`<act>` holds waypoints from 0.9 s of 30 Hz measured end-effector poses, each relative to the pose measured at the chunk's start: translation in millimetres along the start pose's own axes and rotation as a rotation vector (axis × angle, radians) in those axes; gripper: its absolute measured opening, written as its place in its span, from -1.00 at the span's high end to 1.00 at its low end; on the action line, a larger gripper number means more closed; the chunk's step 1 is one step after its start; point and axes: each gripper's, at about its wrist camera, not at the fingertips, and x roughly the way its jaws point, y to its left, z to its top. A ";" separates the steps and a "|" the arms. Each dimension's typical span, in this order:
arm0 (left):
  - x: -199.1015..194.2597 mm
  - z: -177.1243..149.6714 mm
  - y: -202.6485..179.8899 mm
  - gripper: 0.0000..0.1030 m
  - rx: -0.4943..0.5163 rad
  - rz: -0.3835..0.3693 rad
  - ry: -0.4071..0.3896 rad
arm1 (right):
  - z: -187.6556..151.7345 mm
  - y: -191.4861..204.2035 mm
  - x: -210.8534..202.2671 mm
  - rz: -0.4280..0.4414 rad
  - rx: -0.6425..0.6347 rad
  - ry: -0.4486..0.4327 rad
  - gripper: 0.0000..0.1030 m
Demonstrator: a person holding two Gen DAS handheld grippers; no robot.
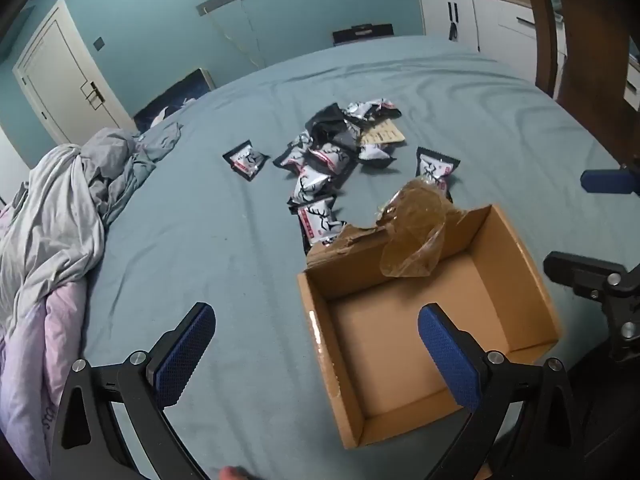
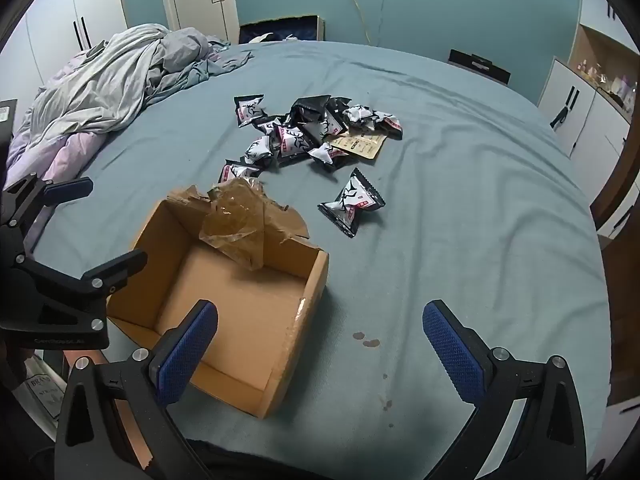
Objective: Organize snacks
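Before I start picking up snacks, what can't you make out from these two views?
- Snack pile: exact count unclear in both views; packets overlap.
- Tan flat packet: print too small to read; snacks cover part of it.
- Cardboard box, far inner corner: crumpled clear wrap hides it, both views.
- Packet beside the box: left wrist view, torn flap covers its lower end.

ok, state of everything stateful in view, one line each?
cardboard box: open, empty, far flap torn
clear wrapping: crumpled over the box's far wall
snack packets: sealed, piled loose on the bed
lone packet: apart, right of the box
left hand-held gripper: open, empty
right hand-held gripper: open, empty
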 end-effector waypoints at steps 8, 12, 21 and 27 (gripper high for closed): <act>-6.0 -1.9 2.6 -1.00 -0.046 -0.048 -0.018 | 1.4 0.3 2.1 0.002 -0.002 0.002 -1.00; -8.5 -3.5 5.8 -1.00 -0.034 -0.066 -0.041 | -1.9 0.2 7.4 -0.003 -0.001 0.014 -1.00; -7.4 -3.1 9.4 -1.00 -0.056 -0.054 -0.029 | -1.5 -3.0 -1.3 -0.006 0.031 -0.002 -1.00; -7.9 -4.4 14.2 -0.94 -0.078 -0.043 -0.017 | -6.1 -1.7 -1.0 -0.011 0.018 0.003 -1.00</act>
